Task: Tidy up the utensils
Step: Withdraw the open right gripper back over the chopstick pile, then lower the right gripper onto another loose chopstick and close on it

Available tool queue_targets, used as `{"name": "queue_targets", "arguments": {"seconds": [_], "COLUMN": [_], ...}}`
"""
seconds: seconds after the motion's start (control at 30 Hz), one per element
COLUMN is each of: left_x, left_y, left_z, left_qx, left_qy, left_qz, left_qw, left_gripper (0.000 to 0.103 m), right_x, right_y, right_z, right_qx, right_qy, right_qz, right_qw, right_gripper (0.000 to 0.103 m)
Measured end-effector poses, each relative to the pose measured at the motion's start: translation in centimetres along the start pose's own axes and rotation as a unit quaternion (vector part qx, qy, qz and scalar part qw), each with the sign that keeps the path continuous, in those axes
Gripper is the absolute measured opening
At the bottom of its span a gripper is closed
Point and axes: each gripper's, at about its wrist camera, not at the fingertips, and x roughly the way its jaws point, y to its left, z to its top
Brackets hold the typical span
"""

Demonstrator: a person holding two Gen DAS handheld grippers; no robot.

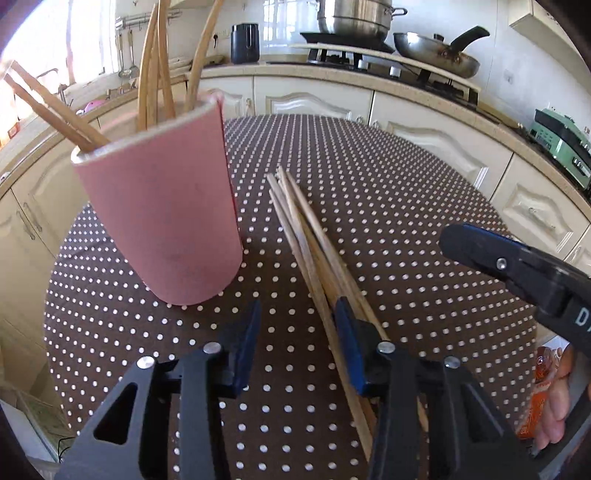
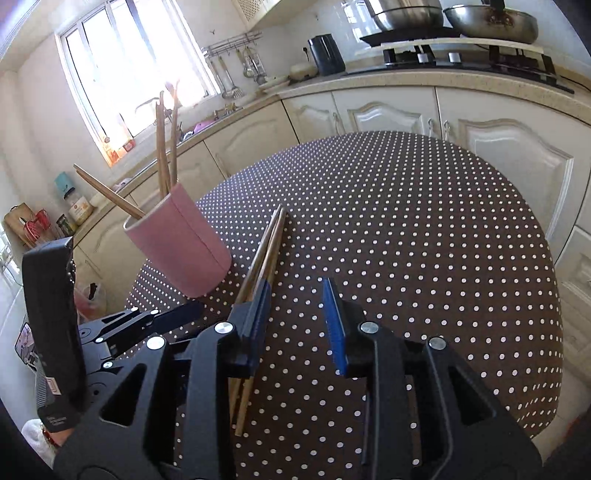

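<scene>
Bright sunlit window (image 2: 122,70) at left. Cream panelled cabinets (image 2: 388,110) under speckled beige counter (image 2: 443,79). White tiled wall (image 2: 295,22). Round brown white-dotted tabletop (image 2: 406,229). Black gas hob (image 1: 369,55).

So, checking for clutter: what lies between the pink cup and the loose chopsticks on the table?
Only bare dotted tablecloth between the pink cup and the chopsticks, in both wrist views.

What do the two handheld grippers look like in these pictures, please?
Both the left gripper and the right gripper share one build: matte black angular bodies with triangular cut-outs, silver round rivets at the pivots, and flat blue pads lining the jaws. White lettering marks the right gripper's side in the left wrist view. No sleeves show.
</scene>
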Motion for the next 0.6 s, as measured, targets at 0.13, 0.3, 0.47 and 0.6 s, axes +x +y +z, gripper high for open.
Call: {"name": "queue_targets", "arguments": {"seconds": [0.13,0.3,0.47,0.6], "left_x": [0.2,-0.4,-1.2,-1.3], "left_y": [0.5,1.0,2.2,3.3], "left_z": [-0.3,-0.8,-1.2,-1.1], "left_qx": [-0.008,-0.003,-0.009,-0.014], "left_qy": [0.001,0.003,0.002,0.008], "left_qz": [-0.015,-0.010,-0.004,-0.008], "left_qw": [0.9999,0.9999,1.0000,0.9998], "left_gripper": [0.035,0.035,0.033,0.033], "right_x": [1.2,2.8,4.7,6.1], "right_y": [0.0,1.1,2.8,3.8], "right_z": [-0.2,-0.3,-0.4,-0.7], "right_qx": [-0.009,-0.036,-0.078,-0.099], "right_qy": [0.024,0.054,0.081,0.094], "right_qz": [-0.001,-0.012,-0.037,-0.061], "right_qw": [1.000,0.998,0.993,0.989], "right_gripper": [0.030,0.030,0.030,0.030]}}
